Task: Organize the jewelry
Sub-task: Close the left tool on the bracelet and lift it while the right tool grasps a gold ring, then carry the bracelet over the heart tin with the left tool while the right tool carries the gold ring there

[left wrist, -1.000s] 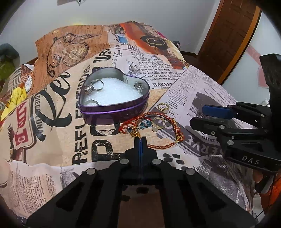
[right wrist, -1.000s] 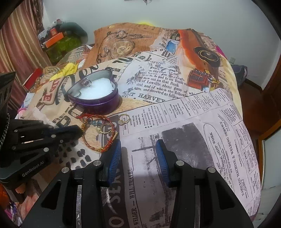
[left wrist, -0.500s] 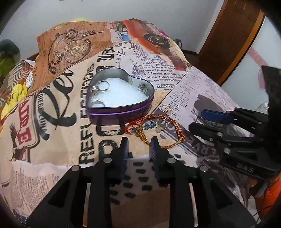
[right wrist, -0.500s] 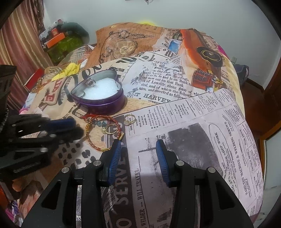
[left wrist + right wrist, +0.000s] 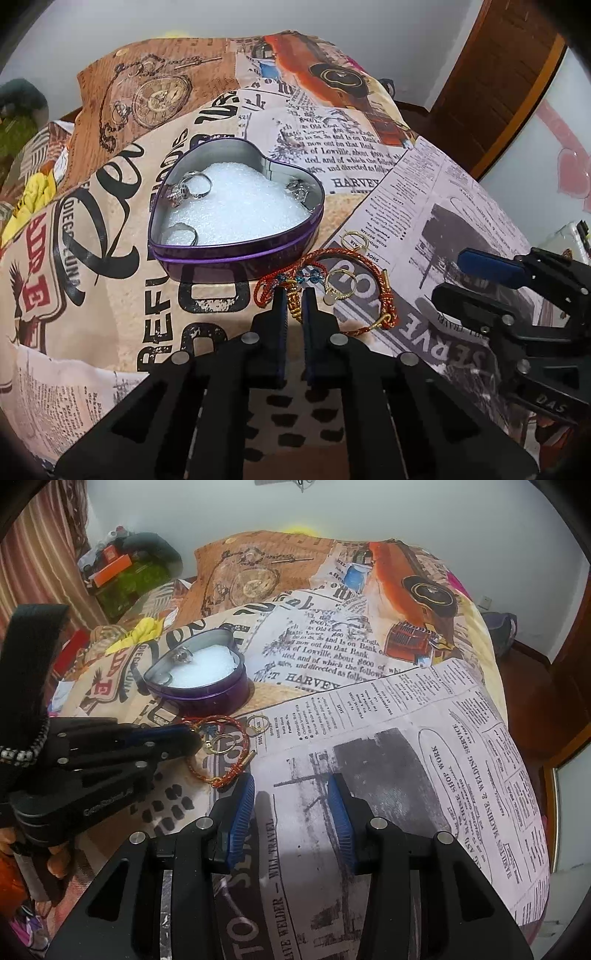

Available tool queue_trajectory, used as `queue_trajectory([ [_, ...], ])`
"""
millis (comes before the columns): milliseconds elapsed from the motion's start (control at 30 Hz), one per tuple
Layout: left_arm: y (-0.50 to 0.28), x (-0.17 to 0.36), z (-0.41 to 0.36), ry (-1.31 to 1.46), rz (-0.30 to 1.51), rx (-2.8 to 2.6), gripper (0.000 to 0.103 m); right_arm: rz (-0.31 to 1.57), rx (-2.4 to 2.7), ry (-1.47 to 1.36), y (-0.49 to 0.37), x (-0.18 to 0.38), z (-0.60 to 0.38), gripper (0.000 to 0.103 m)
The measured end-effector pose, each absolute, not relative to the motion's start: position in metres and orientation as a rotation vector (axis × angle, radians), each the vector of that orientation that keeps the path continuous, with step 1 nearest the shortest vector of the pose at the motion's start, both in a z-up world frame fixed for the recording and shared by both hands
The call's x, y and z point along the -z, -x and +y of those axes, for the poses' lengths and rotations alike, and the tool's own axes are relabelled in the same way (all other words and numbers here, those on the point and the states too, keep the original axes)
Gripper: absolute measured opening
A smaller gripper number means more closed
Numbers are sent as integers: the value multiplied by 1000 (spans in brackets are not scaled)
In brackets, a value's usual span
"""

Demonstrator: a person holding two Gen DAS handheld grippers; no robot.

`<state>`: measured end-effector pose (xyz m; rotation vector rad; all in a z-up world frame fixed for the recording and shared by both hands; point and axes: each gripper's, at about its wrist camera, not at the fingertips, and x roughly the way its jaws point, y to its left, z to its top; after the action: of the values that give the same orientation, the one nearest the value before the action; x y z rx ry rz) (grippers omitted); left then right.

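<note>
Newsprint-patterned bedspread (image 5: 110,229) covers the bed. Purple heart-shaped tin (image 5: 236,254) sits on it, silver rings (image 5: 188,188) on its white foam. Just in front lies a red braided bracelet (image 5: 373,273) with gold rings (image 5: 340,284) inside its loop. Left gripper (image 5: 293,299): jaws nearly closed around the bracelet's gold clasp, contact unclear. Right gripper (image 5: 291,794): jaws open, empty, beside the bracelet.

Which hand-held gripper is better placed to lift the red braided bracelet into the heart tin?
Left. The left hand-held gripper already has its fingers on either side of the red braided bracelet, just in front of the heart tin. The right hand-held gripper is open over bare cloth, beside the bracelet.
</note>
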<state>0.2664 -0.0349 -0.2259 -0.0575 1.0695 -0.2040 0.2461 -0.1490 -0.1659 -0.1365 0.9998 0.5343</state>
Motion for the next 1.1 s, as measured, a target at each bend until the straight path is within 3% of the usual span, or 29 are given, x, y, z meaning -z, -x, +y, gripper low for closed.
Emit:
queue_trajectory([
  [433, -223, 184, 1, 16, 925, 157, 4, 1000, -595, 192, -241, 164, -121, 38],
  [967, -219, 199, 41, 81, 910, 120, 4, 1030, -633, 283, -259, 187, -77, 37],
  [1067, -218, 197, 40, 82, 902, 126, 4, 1022, -616, 283, -260, 187, -80, 24],
  [1100, -217, 195, 40, 83, 897, 128, 4, 1024, -620, 271, -261, 186, -81, 23],
])
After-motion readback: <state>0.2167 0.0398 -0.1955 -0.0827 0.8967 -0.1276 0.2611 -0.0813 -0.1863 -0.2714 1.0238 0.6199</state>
